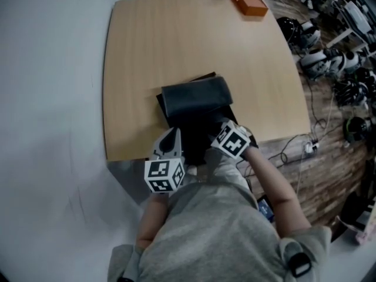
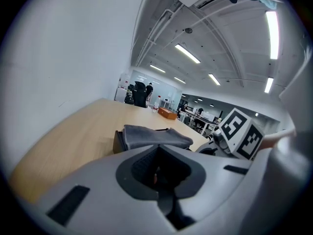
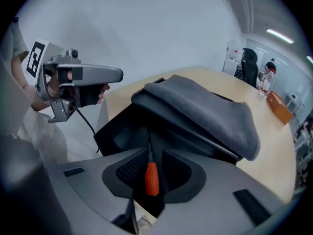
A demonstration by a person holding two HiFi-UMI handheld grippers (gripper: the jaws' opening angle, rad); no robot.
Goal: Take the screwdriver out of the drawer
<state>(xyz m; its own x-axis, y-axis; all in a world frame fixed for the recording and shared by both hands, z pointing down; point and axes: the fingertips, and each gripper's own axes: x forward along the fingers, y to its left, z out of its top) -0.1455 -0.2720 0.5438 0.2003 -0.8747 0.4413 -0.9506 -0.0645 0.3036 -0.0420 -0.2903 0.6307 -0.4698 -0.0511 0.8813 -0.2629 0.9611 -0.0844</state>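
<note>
A black drawer unit (image 1: 167,107) stands at the table's near edge with a grey cloth (image 1: 197,96) draped over it. Its drawer (image 3: 122,131) is pulled out towards me. Inside lies the screwdriver (image 3: 151,177) with its orange handle. My right gripper (image 3: 149,153) points steeply down into the drawer, open, its jaws on either side of the handle with a gap on both sides. Seen from the head, the right gripper (image 1: 219,135) is at the drawer's right. My left gripper (image 1: 171,135) hovers at the drawer's left corner, tips together and holding nothing.
The wooden table (image 1: 176,40) stretches away behind the drawer unit, with an orange box (image 1: 248,0) at its far right corner. Cables and equipment (image 1: 329,63) crowd the floor to the right. A white wall runs along the left.
</note>
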